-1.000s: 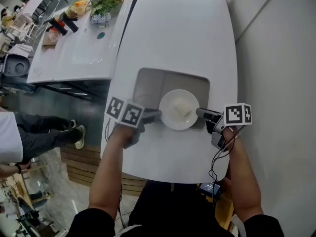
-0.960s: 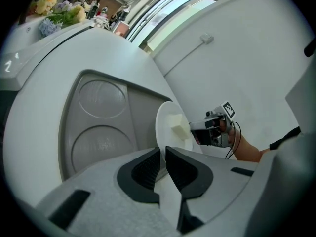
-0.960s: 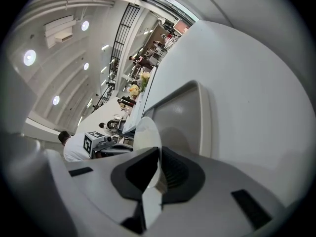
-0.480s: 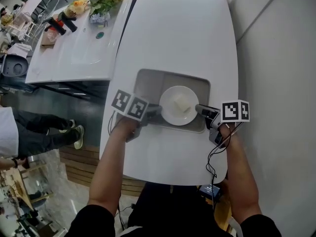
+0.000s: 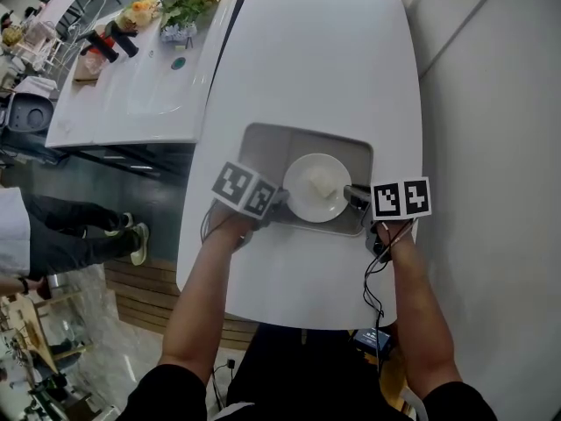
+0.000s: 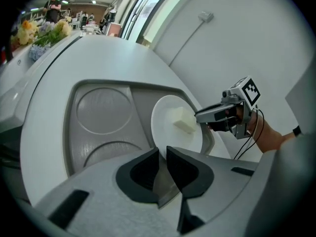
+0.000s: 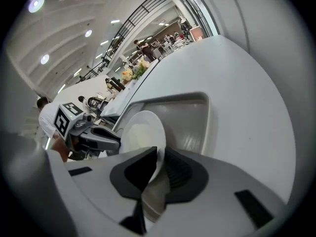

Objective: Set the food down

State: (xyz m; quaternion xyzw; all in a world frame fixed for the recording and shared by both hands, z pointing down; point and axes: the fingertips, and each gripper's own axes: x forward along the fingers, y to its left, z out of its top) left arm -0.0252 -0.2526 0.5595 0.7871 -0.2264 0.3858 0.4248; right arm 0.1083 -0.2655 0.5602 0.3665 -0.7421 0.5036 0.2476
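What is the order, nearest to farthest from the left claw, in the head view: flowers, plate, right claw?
1. The plate, its left rim in the left claw.
2. The right claw, on the plate's opposite rim.
3. The flowers, far off on the other table, upper left.

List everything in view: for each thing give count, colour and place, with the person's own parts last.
table: one, white, under the tray
tray: one, grey, at the table's near end
plate: one, white, over the tray's right part
food: one block, pale cream, on the plate
side table: one, white, far left
flowers: one bunch, yellow and green, on the side table
bystander: one, dark trousers, left edge
left gripper: one, grey, shut on the plate's left rim
right gripper: one, grey, shut on the plate's right rim
forearms: two, bare, bottom
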